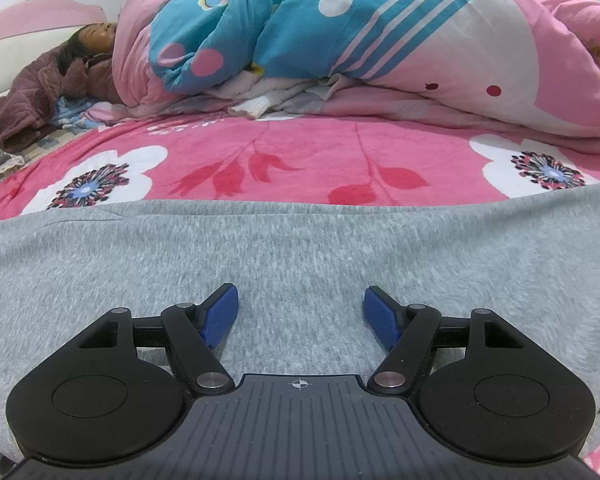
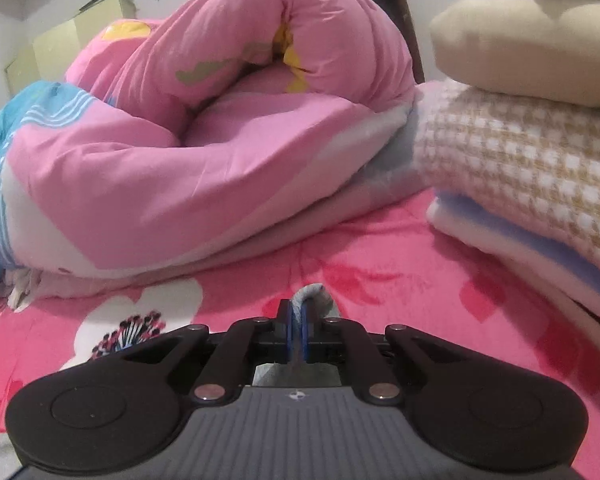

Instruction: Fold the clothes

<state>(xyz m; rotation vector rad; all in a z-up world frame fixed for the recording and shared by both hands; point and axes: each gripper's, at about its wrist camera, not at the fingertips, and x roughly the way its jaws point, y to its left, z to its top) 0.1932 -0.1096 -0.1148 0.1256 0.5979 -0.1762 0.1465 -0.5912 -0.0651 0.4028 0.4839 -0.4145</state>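
Right gripper (image 2: pixel 299 320) pinching a bunched edge of grey garment (image 2: pixel 314 298), pads pressed together w/ cloth btwn; left gripper (image 1: pixel 300 304) hovering spread over same grey garment (image 1: pixel 300 248), lying flat on bed (image 1: pixel 300 156); prob. light, soft, limp; gripping at edges/corners; heathered, fleecy-looking knit.

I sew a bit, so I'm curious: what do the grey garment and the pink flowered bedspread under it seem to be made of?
The grey garment looks like soft heathered knit, perhaps cotton jersey or fleece: speckled, matte, faintly fuzzy. The flowered bedspread looks like plush fleece, likely synthetic: short velvety nap with a printed pattern. Neither fibre is certain.
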